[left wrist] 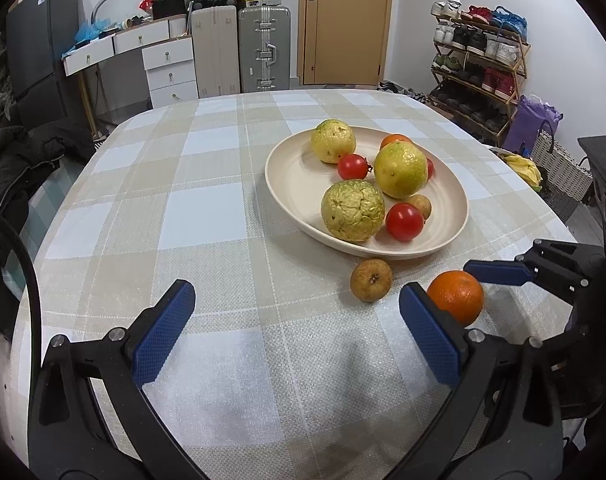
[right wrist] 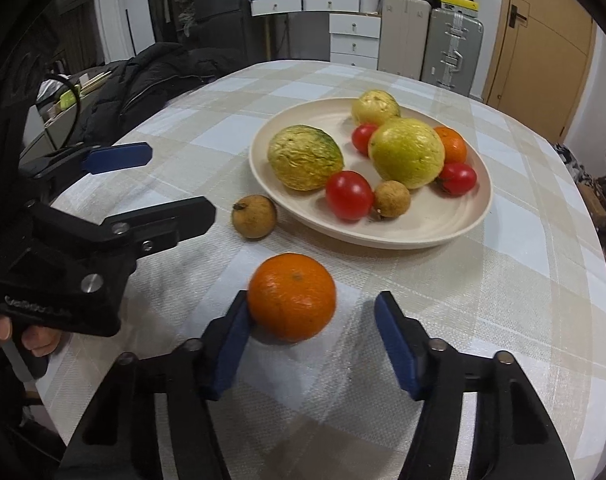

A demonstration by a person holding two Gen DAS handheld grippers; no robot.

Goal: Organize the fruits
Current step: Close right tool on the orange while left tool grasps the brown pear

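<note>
A cream plate [left wrist: 299, 184] [right wrist: 423, 224] on the checked tablecloth holds three yellow-green fruits, red tomatoes, an orange and a small brown fruit. A loose orange [right wrist: 291, 297] [left wrist: 456, 298] lies on the cloth in front of the plate. My right gripper [right wrist: 313, 344] is open around it; the left pad touches the orange, the right pad stands apart. A small brown fruit [right wrist: 254, 216] [left wrist: 371, 280] lies between the orange and the plate. My left gripper [left wrist: 299, 332] is open and empty over bare cloth, left of the orange.
The round table's edge [left wrist: 63, 208] curves near on the left. A black jacket [right wrist: 151, 76] lies on a chair beside the table. Suitcases [left wrist: 263, 48], drawers and a shoe rack [left wrist: 479, 60] stand behind.
</note>
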